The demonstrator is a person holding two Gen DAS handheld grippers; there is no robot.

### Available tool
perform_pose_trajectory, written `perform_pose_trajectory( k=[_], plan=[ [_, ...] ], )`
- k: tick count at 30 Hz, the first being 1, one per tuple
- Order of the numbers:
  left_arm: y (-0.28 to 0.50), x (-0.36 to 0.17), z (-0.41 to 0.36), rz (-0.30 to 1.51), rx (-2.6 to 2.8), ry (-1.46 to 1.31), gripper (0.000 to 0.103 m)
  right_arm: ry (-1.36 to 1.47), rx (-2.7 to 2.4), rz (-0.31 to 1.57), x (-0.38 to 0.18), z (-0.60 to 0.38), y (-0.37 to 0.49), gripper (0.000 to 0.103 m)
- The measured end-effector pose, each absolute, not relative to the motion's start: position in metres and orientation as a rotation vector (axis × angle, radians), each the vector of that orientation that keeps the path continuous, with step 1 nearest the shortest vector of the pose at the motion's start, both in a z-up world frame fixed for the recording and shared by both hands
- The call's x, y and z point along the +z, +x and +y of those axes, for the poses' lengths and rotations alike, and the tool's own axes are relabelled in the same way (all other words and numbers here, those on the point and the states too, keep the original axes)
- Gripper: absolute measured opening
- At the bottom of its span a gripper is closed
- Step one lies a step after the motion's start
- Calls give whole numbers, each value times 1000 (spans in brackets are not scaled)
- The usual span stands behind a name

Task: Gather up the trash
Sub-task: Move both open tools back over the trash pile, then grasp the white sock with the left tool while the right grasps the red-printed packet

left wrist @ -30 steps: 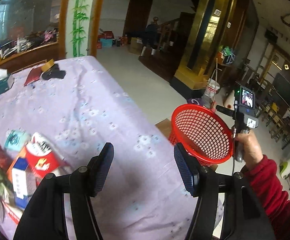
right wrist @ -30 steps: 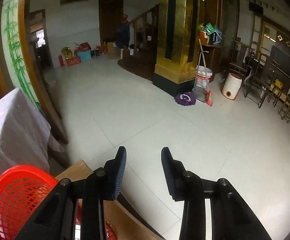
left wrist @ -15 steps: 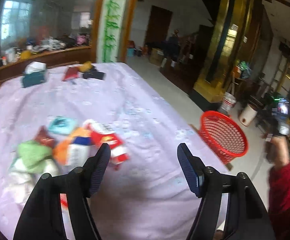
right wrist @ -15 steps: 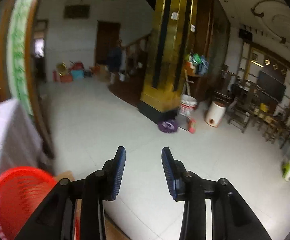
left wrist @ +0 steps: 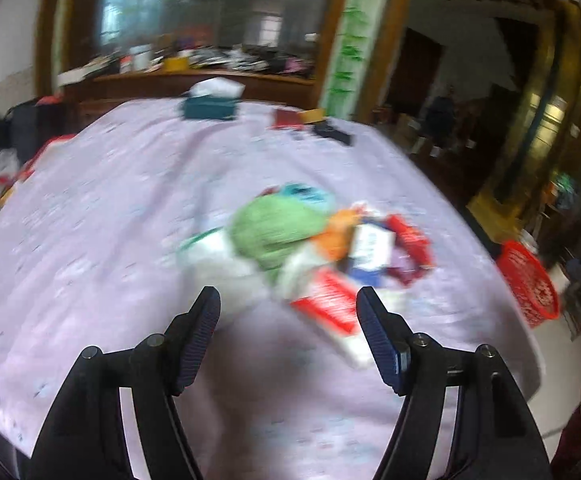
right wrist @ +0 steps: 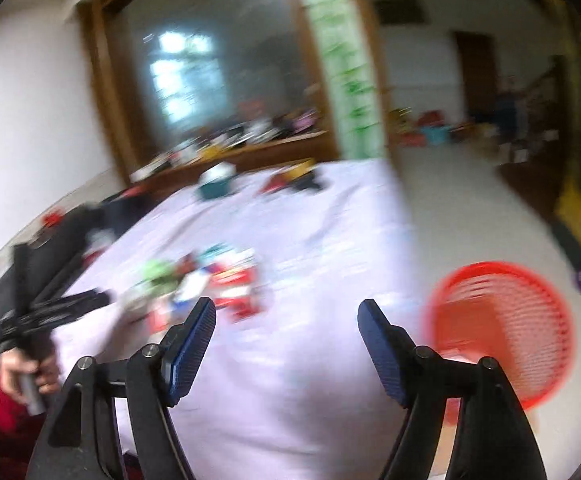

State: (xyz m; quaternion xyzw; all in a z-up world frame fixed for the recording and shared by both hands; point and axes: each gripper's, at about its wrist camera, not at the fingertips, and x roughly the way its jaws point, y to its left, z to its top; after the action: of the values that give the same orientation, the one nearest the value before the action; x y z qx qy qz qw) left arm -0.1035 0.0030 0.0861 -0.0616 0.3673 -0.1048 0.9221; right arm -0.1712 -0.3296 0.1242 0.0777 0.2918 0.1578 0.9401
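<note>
The left gripper (left wrist: pixel 286 312) is standing with jaws apart, gripping nothing, hanging over the lilac tablecloth (left wrist: pixel 130 208). The right gripper (right wrist: pixel 286 320) is opening its jaws, nothing between them. Just beyond lies the blurred trash pile (left wrist: pixel 314 248), untouched. Farther right, off the table, the red basket (right wrist: pixel 506 328) is sitting.

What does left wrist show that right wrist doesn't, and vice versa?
Left wrist only: the left tool, empty, just short of the trash pile.

Right wrist only: the right tool, empty and opening; the hand holding the other tool; the basket whole, beside the table; open floor.

Both: the lilac tablecloth, trash pile, teal tissue box, basket, bamboo pillar. Both blurred.
</note>
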Motion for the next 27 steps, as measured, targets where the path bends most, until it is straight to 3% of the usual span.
perform_pose_trajectory(
  k=[6,12,15,20,24,27],
  plan=[
    [-83,66,46,811,-178,-202,69,130,418,672,100,-265,-160,78],
    [-53,54,36,863,-220,-203,68,153,424,712,96,-247,-147,78],
    [-38,41,21,909,-225,-167,53,144,425,723,101,-244,-139,78],
    [-20,22,15,937,-212,-157,53,133,446,764,96,-232,-127,78],
    [-21,17,22,926,-220,-175,32,157,477,807,83,-222,-110,77],
    [-28,21,28,901,-222,-179,29,177,479,861,66,-211,-89,68]
  ],
)
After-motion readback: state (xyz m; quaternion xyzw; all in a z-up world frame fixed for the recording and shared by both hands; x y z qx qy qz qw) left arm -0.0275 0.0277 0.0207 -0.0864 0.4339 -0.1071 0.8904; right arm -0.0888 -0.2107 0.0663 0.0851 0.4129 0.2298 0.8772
